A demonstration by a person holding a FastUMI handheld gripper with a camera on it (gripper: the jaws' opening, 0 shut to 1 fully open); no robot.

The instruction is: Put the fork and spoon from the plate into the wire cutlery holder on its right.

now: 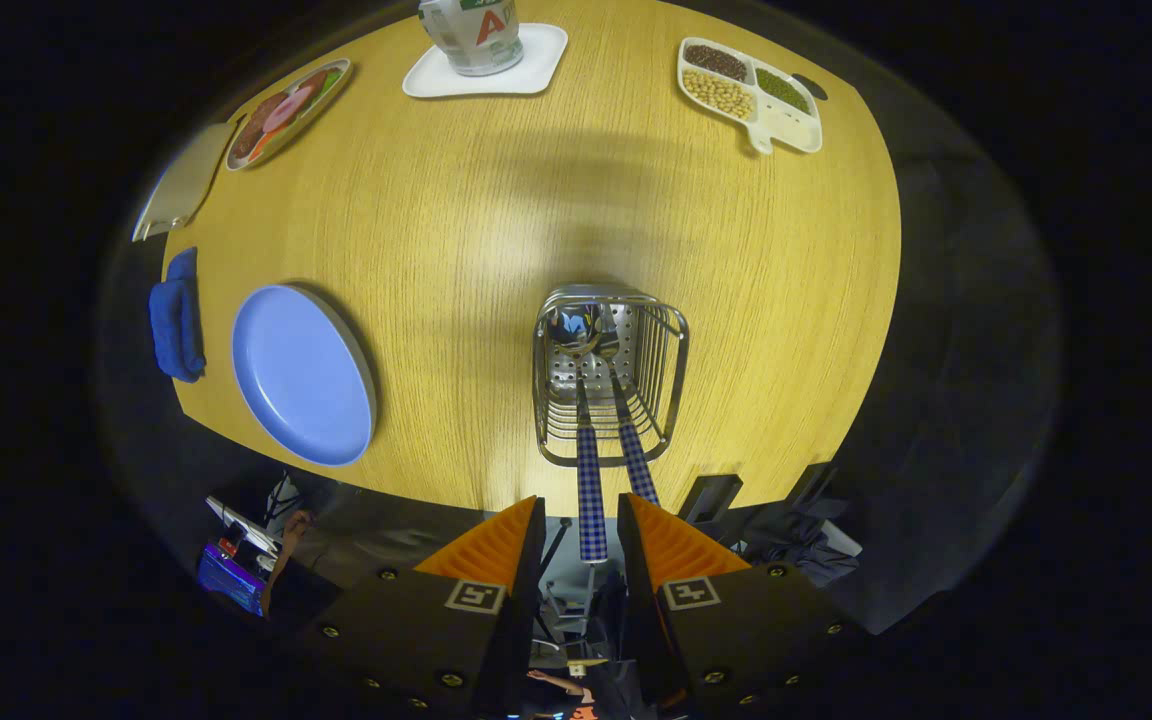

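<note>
The wire cutlery holder stands on the wooden table, just beyond my fingers. Two utensils with blue checked handles stand in it, heads down. The left handle runs up out of the holder into the gap between my fingers. The right handle ends beside one fingertip. A shiny spoon bowl shows at the holder's bottom; the fork's head is hard to make out beside it. My gripper hangs above the holder, open, with neither finger pressing on a handle. The blue plate lies bare, left of the holder.
A folded blue cloth lies left of the plate. Across the table are a dish of food, a grey board, a white tray bearing a jug, and a divided dish of beans. The table's near edge runs just under the holder.
</note>
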